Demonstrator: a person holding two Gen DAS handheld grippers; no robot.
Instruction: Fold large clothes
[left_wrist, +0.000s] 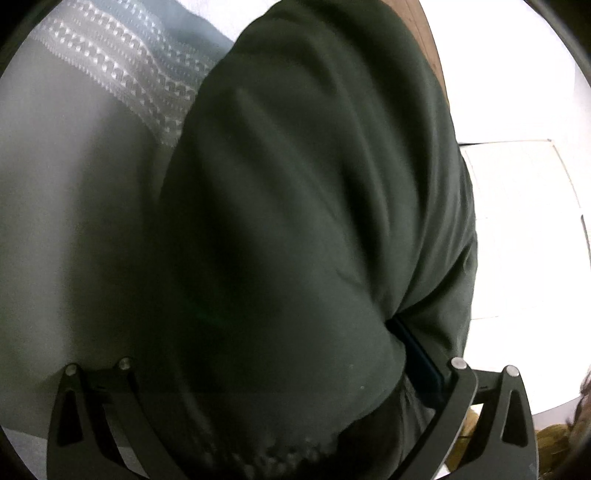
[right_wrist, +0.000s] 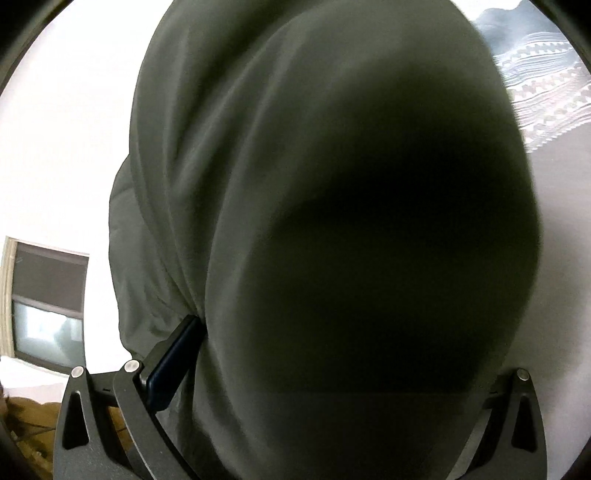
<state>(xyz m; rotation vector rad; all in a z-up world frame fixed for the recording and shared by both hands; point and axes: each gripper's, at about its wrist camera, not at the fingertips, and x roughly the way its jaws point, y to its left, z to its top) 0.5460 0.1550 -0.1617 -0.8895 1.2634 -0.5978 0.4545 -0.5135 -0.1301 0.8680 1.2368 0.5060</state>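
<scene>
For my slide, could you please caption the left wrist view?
Dark green garment draped over the left gripper, above a grey patterned bedspread.

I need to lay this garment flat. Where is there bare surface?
Plain grey surface lies free beside the dark green garment, below the patterned cloth. The garment, draped over both grippers, hides everything ahead; further bare room cannot be judged.

garment (left_wrist: 295, 221) drapes over left gripper (left_wrist: 288, 369) | patterned cloth (left_wrist: 122, 74) behind, left
</scene>
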